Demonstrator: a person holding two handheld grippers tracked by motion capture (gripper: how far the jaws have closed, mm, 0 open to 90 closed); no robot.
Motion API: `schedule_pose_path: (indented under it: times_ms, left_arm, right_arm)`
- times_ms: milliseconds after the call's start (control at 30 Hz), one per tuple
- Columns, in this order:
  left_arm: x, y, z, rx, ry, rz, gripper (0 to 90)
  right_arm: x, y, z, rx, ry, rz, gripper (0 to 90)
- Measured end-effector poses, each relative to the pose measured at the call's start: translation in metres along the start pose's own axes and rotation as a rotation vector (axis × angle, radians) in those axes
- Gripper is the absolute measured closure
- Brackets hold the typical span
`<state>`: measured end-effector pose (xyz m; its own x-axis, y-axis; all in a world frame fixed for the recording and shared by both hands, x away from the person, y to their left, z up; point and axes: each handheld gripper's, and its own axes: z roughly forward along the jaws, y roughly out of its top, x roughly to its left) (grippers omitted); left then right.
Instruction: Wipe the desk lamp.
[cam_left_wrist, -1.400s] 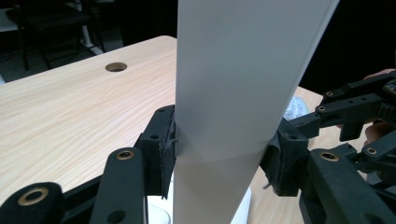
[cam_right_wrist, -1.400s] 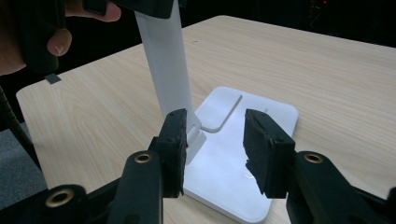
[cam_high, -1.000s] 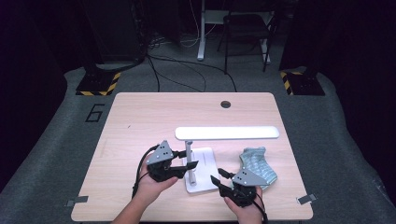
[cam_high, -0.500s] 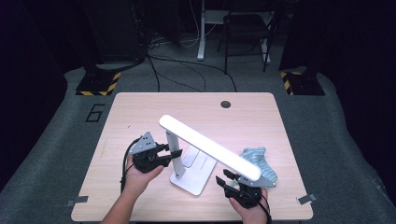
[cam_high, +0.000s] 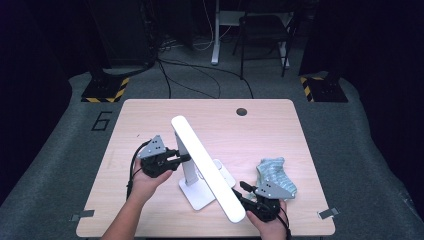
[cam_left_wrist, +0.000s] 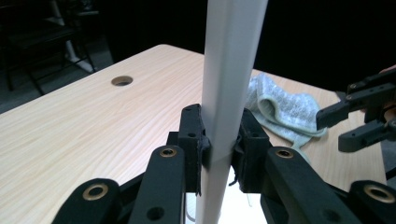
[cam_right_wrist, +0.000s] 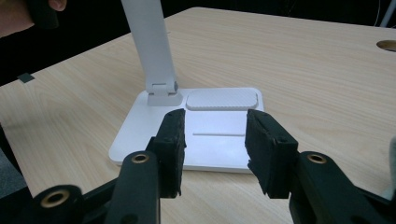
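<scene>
Swung round since a second ago, the lamp head (cam_high: 202, 167) now runs diagonally from the table's middle toward your right hand instead of lying across the table (cam_high: 150, 112), and the base (cam_high: 200, 196) has turned with it.

Your wooden table carries three things: the white desk lamp near the front middle, a grey-blue cloth (cam_high: 275, 175) just right of it, and a cable hole (cam_high: 241, 111) at the far edge.

Your left gripper (cam_left_wrist: 219, 144) has just been closing — in the left gripper view its pads press both sides of the lamp's white post (cam_left_wrist: 229, 84), so it is clamped on the post. Your left hand (cam_high: 147, 182) has carried it leftward with the lamp.

Your right gripper (cam_right_wrist: 215, 140) stands with its jaws apart, nothing between them, aimed at the base plate from just in front of it; the touch pad (cam_right_wrist: 222, 99) lies beyond.

As I judge it, the lamp is gripped and turned — repositioning is under way. What seems left: steady or grasp the base with the right gripper, settle the lamp, then let go.
</scene>
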<state>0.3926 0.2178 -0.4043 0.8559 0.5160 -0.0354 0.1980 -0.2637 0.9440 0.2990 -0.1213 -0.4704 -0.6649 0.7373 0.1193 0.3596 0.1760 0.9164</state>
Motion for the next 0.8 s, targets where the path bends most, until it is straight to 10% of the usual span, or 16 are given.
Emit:
schedule_pose_path:
  times_ms: [333, 800]
  left_arm:
    - [0.021, 0.008, 0.023, -0.010, -0.079, -0.007, 75.1]
    - [0.041, 0.015, 0.009, -0.032, 0.024, -0.045, 60.7]
  right_arm:
    - [-0.001, -0.002, 0.003, 0.001, 0.004, 0.013, 58.0]
    - [-0.002, -0.005, 0.013, 0.054, -0.001, -0.006, 55.9]
